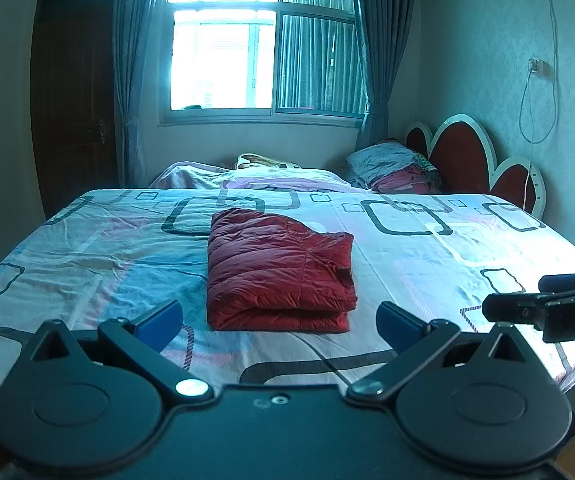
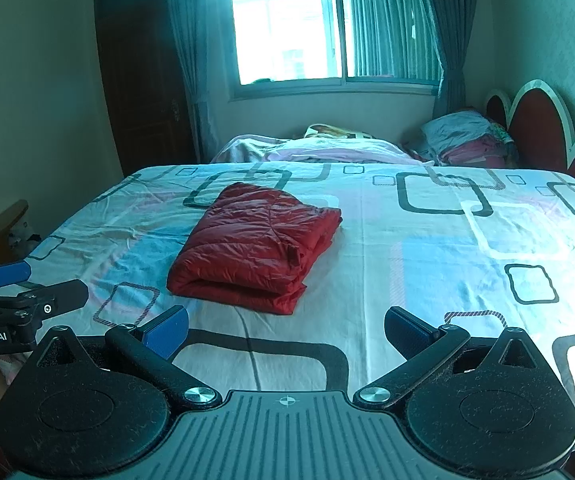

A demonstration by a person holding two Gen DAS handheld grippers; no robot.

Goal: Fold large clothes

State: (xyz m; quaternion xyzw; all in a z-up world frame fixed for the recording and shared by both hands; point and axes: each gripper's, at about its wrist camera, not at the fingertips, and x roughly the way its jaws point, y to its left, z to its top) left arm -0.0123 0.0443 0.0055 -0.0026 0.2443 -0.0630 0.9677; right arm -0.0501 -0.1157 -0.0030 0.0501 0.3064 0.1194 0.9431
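- A red quilted jacket is seen folded into a thick, roughly square bundle at the centre of the left wrist frame, with its folded edge toward the camera.
- The jacket is laid on a bed covered by a sheet printed with grey rounded squares on pale blue, pink and white.
- In the right wrist frame the jacket is placed left of centre, again flat on the sheet.
- The left gripper is held at the bottom of its own frame with the jaws spread wide apart; nothing is held between the blue pads, and the jacket is not touched.
- The right gripper is likewise shown at the bottom of its frame, jaws wide apart and empty, short of the jacket's near edge.
- Part of the right gripper is seen at the right edge of the left frame, and part of the left gripper at the left edge of the right frame.
- A window with grey curtains is seen at the top centre, and a dark door at the upper left.
- A red headboard is placed at the right, with a stack of bedding beside it.
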